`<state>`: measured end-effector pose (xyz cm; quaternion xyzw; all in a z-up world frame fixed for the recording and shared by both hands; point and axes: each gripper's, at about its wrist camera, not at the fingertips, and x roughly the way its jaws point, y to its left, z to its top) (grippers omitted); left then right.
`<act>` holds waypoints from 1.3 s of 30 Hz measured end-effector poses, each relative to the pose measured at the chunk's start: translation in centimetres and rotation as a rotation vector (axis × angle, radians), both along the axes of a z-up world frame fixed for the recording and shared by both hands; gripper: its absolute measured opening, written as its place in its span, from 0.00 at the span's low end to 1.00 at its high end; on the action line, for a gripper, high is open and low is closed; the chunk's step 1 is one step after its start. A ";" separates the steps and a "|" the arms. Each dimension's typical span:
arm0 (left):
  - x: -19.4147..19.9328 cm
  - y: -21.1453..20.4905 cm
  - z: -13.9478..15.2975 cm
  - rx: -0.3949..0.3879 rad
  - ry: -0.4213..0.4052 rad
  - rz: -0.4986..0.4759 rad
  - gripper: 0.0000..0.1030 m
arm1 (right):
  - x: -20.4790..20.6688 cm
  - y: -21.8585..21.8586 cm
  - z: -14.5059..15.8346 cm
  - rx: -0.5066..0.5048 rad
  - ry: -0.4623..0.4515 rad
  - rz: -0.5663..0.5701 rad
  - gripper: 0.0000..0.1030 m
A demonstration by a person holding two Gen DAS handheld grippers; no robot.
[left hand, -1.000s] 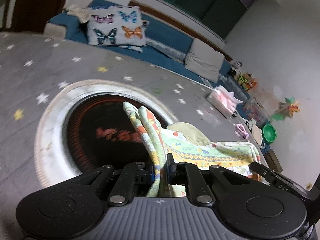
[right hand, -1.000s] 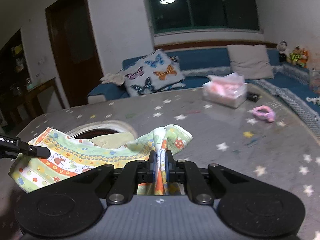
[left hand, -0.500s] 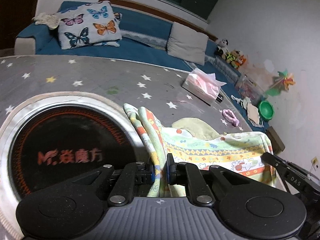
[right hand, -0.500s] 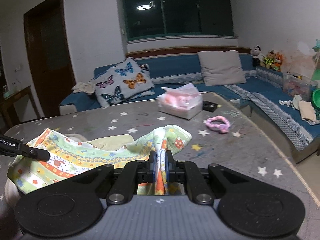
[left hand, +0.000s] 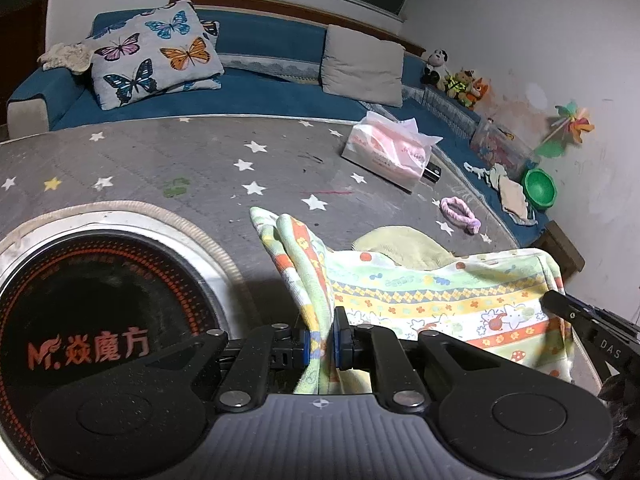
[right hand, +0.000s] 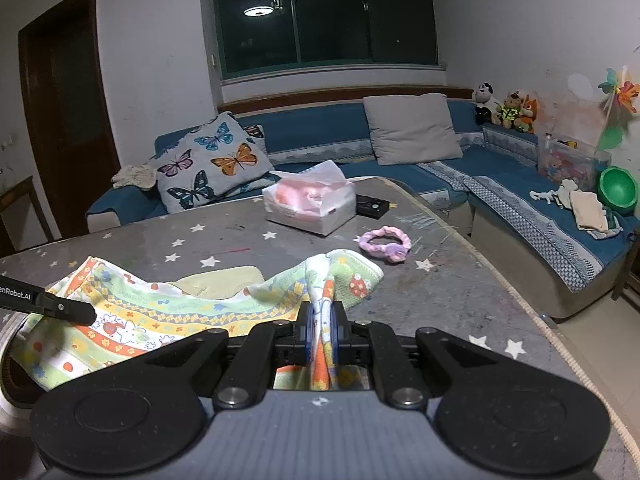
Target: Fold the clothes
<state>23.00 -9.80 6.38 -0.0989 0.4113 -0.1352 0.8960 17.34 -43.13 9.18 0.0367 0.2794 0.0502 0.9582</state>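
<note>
A small patterned garment (left hand: 432,300), pale green with orange and yellow bands and cartoon prints, is stretched between my two grippers above the grey star-print table (left hand: 168,156). My left gripper (left hand: 320,338) is shut on one bunched corner. My right gripper (right hand: 322,336) is shut on the opposite corner of the garment (right hand: 160,316). A plain pale-yellow cloth (left hand: 400,246) lies on the table behind it and shows in the right wrist view (right hand: 220,282) too. Each gripper's tip shows at the edge of the other view.
A black round cooktop with a white rim (left hand: 100,312) is set into the table at left. A pink tissue pack (right hand: 310,200), a black box (right hand: 372,205) and a purple scrunchie (right hand: 385,243) lie further back. A blue sofa (right hand: 520,208) wraps the table's far and right sides.
Both grippers have swung and tilted with the garment still held between them; the views now look more toward the sofa and the table's right end. The garment hangs much the same.
</note>
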 end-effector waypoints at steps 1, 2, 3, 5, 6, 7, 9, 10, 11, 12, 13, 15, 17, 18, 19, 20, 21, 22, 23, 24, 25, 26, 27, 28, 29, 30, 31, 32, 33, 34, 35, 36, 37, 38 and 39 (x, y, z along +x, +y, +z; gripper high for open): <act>0.1 -0.2 -0.1 0.004 0.001 -0.002 0.11 | 0.1 -0.1 -0.1 -0.002 0.001 -0.003 0.08; 0.2 -0.4 -0.2 0.007 0.002 -0.004 0.11 | 0.1 -0.2 -0.1 -0.001 0.003 -0.005 0.08; 0.4 -0.6 -0.2 0.011 0.004 -0.006 0.11 | 0.2 -0.4 -0.2 0.000 0.004 -0.008 0.08; 0.6 -0.9 -0.5 0.018 0.005 -0.010 0.11 | 0.3 -0.6 -0.3 0.000 0.005 -0.013 0.08; 0.7 -1.1 -0.5 0.022 0.005 -0.011 0.11 | 0.4 -0.6 -0.4 0.000 0.007 -0.015 0.08; 0.7 -1.2 -0.6 0.026 0.005 -0.013 0.11 | 0.5 -0.7 -0.5 0.001 0.010 -0.017 0.08; 0.9 -1.4 -0.9 0.034 0.008 -0.015 0.11 | 0.7 -0.9 -0.9 -0.002 0.020 -0.023 0.08; 1.0 -1.5 -1.1 0.039 0.010 -0.015 0.11 | 0.8 -1.0 -1.0 -0.003 0.027 -0.027 0.08; 1.1 -1.6 -1.3 0.045 0.013 -0.015 0.11 | 0.9 -1.0 -1.2 -0.004 0.035 -0.030 0.08; 1.1 -1.6 -1.4 0.052 0.015 -0.012 0.13 | 0.9 -1.1 -1.4 -0.005 0.042 -0.034 0.08; 1.1 -1.5 -1.5 0.059 0.015 -0.010 0.14 | 1.0 -1.2 -1.6 -0.006 0.049 -0.038 0.09; 1.2 -1.5 -1.7 0.071 0.017 -0.004 0.16 | 1.2 -1.3 -2.0 -0.008 0.063 -0.045 0.10; 1.2 -1.3 -1.8 0.081 0.014 -0.002 0.19 | 1.4 -1.5 -2.3 -0.010 0.078 -0.052 0.12; 1.2 -1.3 -1.8 0.088 0.011 0.001 0.25 | 1.5 -1.5 -2.5 -0.011 0.085 -0.055 0.14; 1.1 -1.3 -1.8 0.094 0.009 0.005 0.34 | 1.5 -1.6 -2.7 -0.012 0.091 -0.059 0.14; 1.1 -1.3 -1.9 0.100 0.006 0.008 0.38 | 1.5 -1.6 -2.7 -0.011 0.089 -0.059 0.14; 1.1 -1.2 -1.9 0.107 0.004 0.012 0.42 | 1.4 -1.6 -2.7 -0.009 0.087 -0.060 0.14; 1.0 -1.2 -1.8 0.113 0.001 0.014 0.44 | 1.3 -1.6 -2.6 -0.008 0.085 -0.061 0.14; 1.0 -1.2 -1.8 0.117 -0.001 0.014 0.44 | 1.2 -1.6 -2.5 -0.009 0.082 -0.059 0.18; 0.9 -1.2 -1.8 0.120 -0.003 0.015 0.48 | 1.2 -1.5 -2.5 -0.008 0.082 -0.057 0.22; 0.8 -1.1 -1.8 0.123 -0.005 0.016 0.51 | 1.1 -1.5 -2.5 -0.006 0.081 -0.054 0.24; 0.7 -1.1 -1.8 0.125 -0.007 0.016 0.52 | 1.0 -1.3 -2.5 -0.007 0.081 -0.047 0.26; 0.5 -1.1 -1.8 0.127 -0.010 0.016 0.55 | 0.8 -1.2 -2.5 -0.006 0.081 -0.041 0.29; 0.3 -1.1 -1.8 0.129 -0.011 0.015 0.58 | 0.7 -1.0 -2.6 -0.004 0.082 -0.035 0.30; 0.1 -1.1 -1.9 0.131 -0.012 0.012 0.59 | 0.5 -0.7 -2.7 0.000 0.085 -0.028 0.32; -0.1 -1.1 -1.9 0.134 -0.015 0.008 0.64 | 0.2 -0.5 -2.8 0.005 0.087 -0.020 0.36; -0.4 -1.2 -2.0 0.140 -0.018 0.005 0.67 | -0.1 -0.3 -2.9 0.010 0.089 -0.011 0.37; -0.7 -1.3 -2.1 0.146 -0.022 0.001 0.68 | -0.3 0.0 -3.0 0.015 0.091 -0.003 0.39; -1.0 -1.4 -2.2 0.153 -0.026 -0.003 0.69 | -0.6 0.3 -3.1 0.015 0.095 0.008 0.42; -1.3 -1.5 -2.3 0.158 -0.028 -0.006 0.70 | -0.9 0.7 -3.3 0.015 0.099 0.020 0.44; -1.5 -1.5 -2.5 0.162 -0.029 -0.009 0.72 | -1.2 1.0 -3.4 0.014 0.103 0.031 0.46; -1.7 -1.5 -2.6 0.166 -0.030 -0.010 0.73 | -1.4 1.3 -3.5 0.012 0.105 0.039 0.47; -1.9 -1.5 -2.8 0.170 -0.030 -0.009 0.75 | -1.6 1.8 -3.6 0.009 0.108 0.056 0.48; -2.0 -1.4 -3.0 0.175 -0.029 -0.008 0.75 | -1.8 2.3 -3.7 0.007 0.109 0.070 0.50; -2.2 -1.4 -3.2 0.179 -0.027 -0.006 0.76 | -2.0 2.7 -3.7 0.005 0.110 0.084 0.52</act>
